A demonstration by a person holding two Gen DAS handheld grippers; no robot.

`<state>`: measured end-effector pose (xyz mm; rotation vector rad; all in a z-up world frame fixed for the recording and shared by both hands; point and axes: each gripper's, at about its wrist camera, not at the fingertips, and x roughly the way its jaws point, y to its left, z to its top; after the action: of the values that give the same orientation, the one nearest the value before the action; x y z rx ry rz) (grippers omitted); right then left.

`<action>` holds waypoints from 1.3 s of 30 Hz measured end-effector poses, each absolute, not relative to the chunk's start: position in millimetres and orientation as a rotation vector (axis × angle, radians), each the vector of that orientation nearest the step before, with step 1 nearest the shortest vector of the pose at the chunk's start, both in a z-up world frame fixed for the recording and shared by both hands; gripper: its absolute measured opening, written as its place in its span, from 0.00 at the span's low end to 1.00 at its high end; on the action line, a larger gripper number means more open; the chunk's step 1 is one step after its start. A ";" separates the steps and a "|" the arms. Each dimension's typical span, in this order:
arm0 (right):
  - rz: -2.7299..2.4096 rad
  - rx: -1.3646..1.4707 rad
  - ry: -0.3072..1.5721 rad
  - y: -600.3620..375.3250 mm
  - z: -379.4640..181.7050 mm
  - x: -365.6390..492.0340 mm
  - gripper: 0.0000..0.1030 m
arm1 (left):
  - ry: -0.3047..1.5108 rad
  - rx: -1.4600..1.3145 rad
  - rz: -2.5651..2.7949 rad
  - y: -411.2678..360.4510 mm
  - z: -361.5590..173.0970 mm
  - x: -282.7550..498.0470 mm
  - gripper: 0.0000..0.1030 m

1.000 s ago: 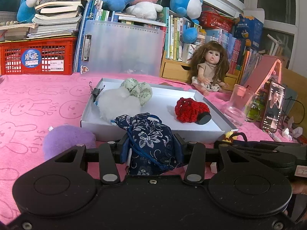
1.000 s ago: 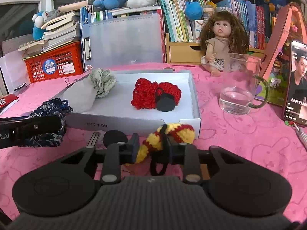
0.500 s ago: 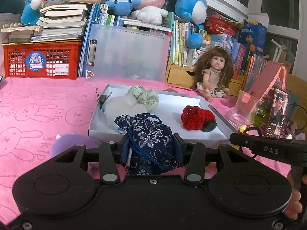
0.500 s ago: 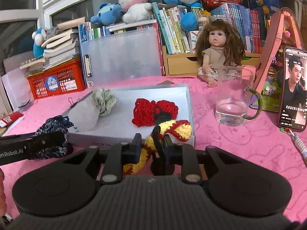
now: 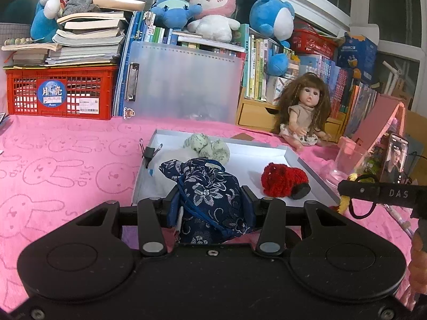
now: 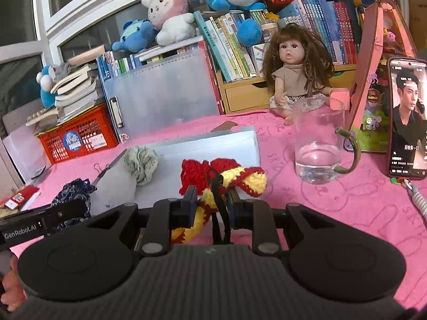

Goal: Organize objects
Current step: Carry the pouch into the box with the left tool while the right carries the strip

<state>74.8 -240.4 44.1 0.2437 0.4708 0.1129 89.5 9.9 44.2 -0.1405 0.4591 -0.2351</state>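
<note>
My left gripper [image 5: 209, 202] is shut on a navy floral cloth pouch [image 5: 210, 194], held just in front of the near wall of a shallow white box [image 5: 307, 164]. Inside the box lie a green-white scrunchie [image 5: 210, 148], a white fluffy item and a red crocheted piece [image 5: 283, 180]. My right gripper [image 6: 212, 204] is shut on a yellow-and-red crocheted piece [image 6: 240, 180] with a black cord, lifted near the box's [image 6: 208, 146] right front corner. The pouch [image 6: 73, 194] and left gripper show at the right wrist view's left edge.
A glass mug with water [image 6: 317, 144], a phone [image 6: 407, 117] and a doll [image 6: 296, 74] stand to the box's right. A red crate [image 5: 60, 93], books, a translucent folder [image 5: 184, 82] and plush toys line the back. Pink cloth [image 5: 58, 165] covers the table.
Both grippers have risen with their loads. The yellow-and-red piece has left the table and now hangs near the box corner. The purple item near the left gripper has dropped out of view.
</note>
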 end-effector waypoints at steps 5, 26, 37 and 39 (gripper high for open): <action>0.112 0.260 0.462 -246.3 51.4 86.4 0.26 | 0.451 -0.154 -0.223 15.1 49.9 101.2 0.42; 0.130 0.341 0.619 -253.2 31.4 135.7 0.26 | 0.543 -0.217 -0.221 16.6 36.2 154.9 0.42; 0.156 0.338 0.686 -247.4 22.0 159.5 0.26 | 0.590 -0.234 -0.215 14.6 28.0 178.6 0.42; 0.159 0.349 0.691 -247.9 20.3 163.0 0.26 | 0.595 -0.241 -0.214 14.5 28.1 183.0 0.42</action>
<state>163.0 -247.9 20.3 0.3491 0.6906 0.1586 183.0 14.5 28.1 -0.2415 0.5953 -0.2137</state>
